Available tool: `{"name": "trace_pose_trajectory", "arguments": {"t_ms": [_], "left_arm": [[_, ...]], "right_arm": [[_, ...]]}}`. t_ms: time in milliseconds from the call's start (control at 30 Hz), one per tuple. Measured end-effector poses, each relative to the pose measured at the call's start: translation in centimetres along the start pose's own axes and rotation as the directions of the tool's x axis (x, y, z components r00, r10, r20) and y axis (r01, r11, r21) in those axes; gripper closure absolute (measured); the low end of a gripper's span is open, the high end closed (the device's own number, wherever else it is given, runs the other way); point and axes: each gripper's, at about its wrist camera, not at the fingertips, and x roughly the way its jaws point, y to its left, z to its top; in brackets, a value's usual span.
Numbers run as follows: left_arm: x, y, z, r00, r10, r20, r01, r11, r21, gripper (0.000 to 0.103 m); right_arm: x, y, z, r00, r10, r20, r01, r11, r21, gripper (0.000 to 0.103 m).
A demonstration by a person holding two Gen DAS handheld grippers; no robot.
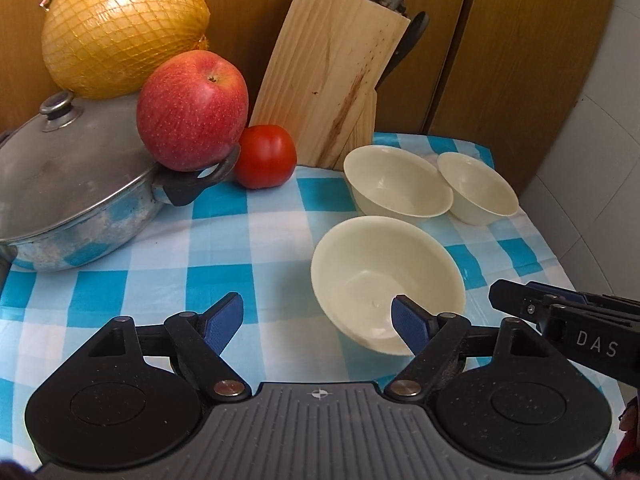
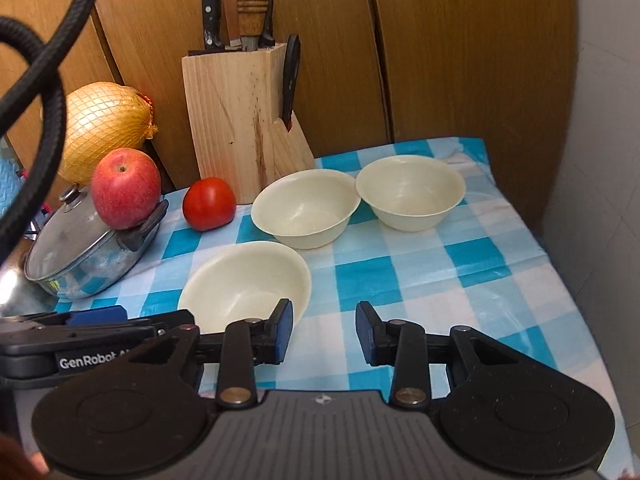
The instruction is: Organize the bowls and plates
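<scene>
Up front in the left wrist view, the left gripper (image 1: 318, 318) stood wide open above the counter (image 1: 248, 240) with its blue-checked cloth, holding nothing. Its right pad (image 1: 408, 320) overlapped the near bowl (image 1: 384, 272), which lay just ahead and to the right of the gripper; whether pad and bowl touched could not be told. Farther ahead, two more bowls sat side by side, the middle bowl (image 1: 396, 188) and the far bowl (image 1: 478, 186), close together. Ahead to the left sat a lidded pot (image 1: 72, 196), with an apple (image 1: 192, 110) perched on its handle, a tomato (image 1: 265, 156) beside that, and a netted pomelo (image 1: 120, 28) behind. A knife block (image 1: 332, 80) stood straight ahead. The right gripper (image 1: 568, 320) showed at the right edge.

Seen from the right wrist, the right gripper (image 2: 324, 330) was partly open, empty, over bare cloth. The near bowl (image 2: 244, 280) lay just ahead-left, by its left finger. The middle bowl (image 2: 306, 208) and far bowl (image 2: 411, 192) sat farther ahead, nearly touching.
</scene>
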Motion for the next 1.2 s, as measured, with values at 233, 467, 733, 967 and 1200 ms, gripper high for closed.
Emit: {"name": "trace_pose_trajectory", "arguments": {"t_ms": [233, 467, 733, 967, 1200], "left_arm": [[4.2, 0.7, 0.8, 0.996, 0.020, -0.089, -0.024, 0.999, -0.040, 0.019], [5.0, 0.1, 0.8, 0.993, -0.007, -0.116, 0.008, 1.000, 0.012, 0.069], [2.3, 0.0, -0.2, 0.994, 0.042, -0.099, -0.032, 0.995, 0.093, 0.079], [-0.4, 2.0, -0.9, 0.993, 0.083, -0.085, -0.079, 0.996, 0.043, 0.075], [-1.5, 3.8, -2.0, 0.978, 0.180, -0.110, -0.180, 0.984, 0.006, 0.057]], "right_arm": [[5.1, -0.5, 0.9, 0.991, 0.002, -0.134, 0.003, 0.999, 0.037, 0.071], [6.2, -0.2, 0.9, 0.975, 0.105, -0.194, -0.089, 0.992, 0.087, 0.092], [4.9, 1.4, -0.1, 0.960, 0.182, -0.214, -0.168, 0.982, 0.084, 0.092], [4.6, 4.3, -0.6, 0.944, 0.228, -0.239, -0.221, 0.974, 0.058, 0.092], [4.4, 5.8, -0.8, 0.954, 0.200, -0.223, -0.201, 0.979, 0.020, 0.087]]}}
